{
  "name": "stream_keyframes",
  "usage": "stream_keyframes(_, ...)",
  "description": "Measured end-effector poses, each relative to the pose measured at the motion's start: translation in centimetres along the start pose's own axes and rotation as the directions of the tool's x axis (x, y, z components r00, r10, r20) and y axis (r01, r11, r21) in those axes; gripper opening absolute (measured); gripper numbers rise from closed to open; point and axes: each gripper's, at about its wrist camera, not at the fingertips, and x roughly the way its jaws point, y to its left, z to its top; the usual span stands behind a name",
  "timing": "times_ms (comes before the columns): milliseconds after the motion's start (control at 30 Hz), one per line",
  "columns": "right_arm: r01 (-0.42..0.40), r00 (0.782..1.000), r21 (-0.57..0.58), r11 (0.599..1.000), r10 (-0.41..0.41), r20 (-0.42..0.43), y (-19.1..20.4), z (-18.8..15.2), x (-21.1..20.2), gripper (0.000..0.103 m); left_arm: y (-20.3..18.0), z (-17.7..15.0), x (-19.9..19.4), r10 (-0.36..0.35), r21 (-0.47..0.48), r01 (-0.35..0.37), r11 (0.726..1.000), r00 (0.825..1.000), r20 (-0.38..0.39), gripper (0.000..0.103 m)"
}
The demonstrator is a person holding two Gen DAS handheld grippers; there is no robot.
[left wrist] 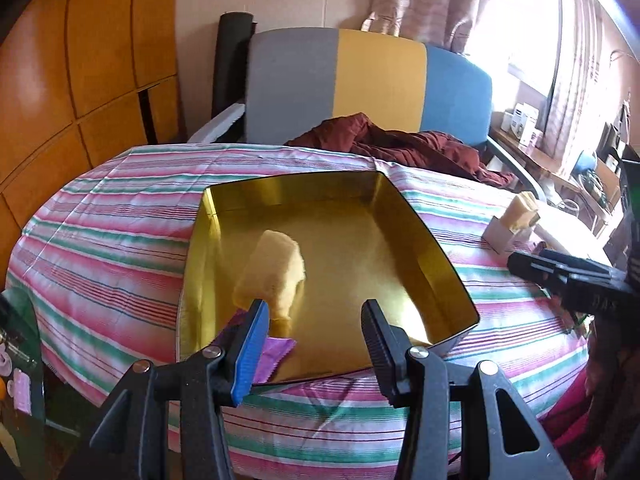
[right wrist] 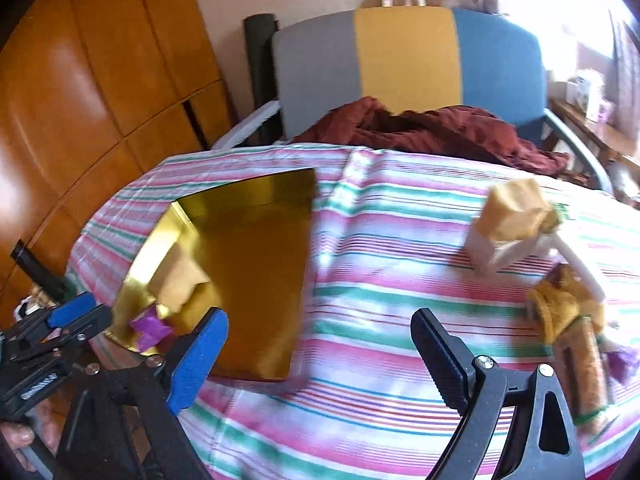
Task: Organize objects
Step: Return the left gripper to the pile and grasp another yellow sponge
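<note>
A gold metal tin (left wrist: 352,240) sits open on the striped tablecloth; it also shows in the right wrist view (right wrist: 256,272). A yellow wrapped sweet with a purple end (left wrist: 276,272) lies inside it at the near left, also seen from the right wrist (right wrist: 176,280). My left gripper (left wrist: 316,344) is open and empty over the tin's near edge. My right gripper (right wrist: 320,356) is open and empty above the cloth, right of the tin. A white box with a yellow wrapped piece on top (right wrist: 508,224) stands at the right, also in the left wrist view (left wrist: 508,224). A brown roll in yellow wrapping (right wrist: 576,344) lies beside it.
The striped tablecloth (right wrist: 380,240) covers a round table. A grey, yellow and blue chair (left wrist: 380,84) with a dark red cloth (left wrist: 400,144) stands behind it. Wooden cabinets (left wrist: 60,80) are at the left. A cluttered shelf (left wrist: 560,152) is by the bright window at the right.
</note>
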Motion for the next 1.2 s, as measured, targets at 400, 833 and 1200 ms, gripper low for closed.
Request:
stream_keyframes(400,0.229,0.97,0.176,0.957,-0.239,0.037,-13.1,1.2,-3.2,0.095,-3.9,1.1,1.4,-0.085,0.078,0.088,0.993,0.996,-0.033,0.048)
stream_keyframes(833,0.245,0.94,0.464,0.851,-0.326,0.101,-23.1,0.6,-5.4,0.098,-13.0,3.7,4.3,-0.202,0.21,0.219,0.953,0.975,-0.096,0.048)
stream_keyframes(1200,0.167,0.96,0.537,0.827,-0.261,0.103,-24.3,-0.1,-5.3,0.099,-20.4,7.2,8.6,-0.306,0.235,0.341,0.91,0.936,-0.171,0.063)
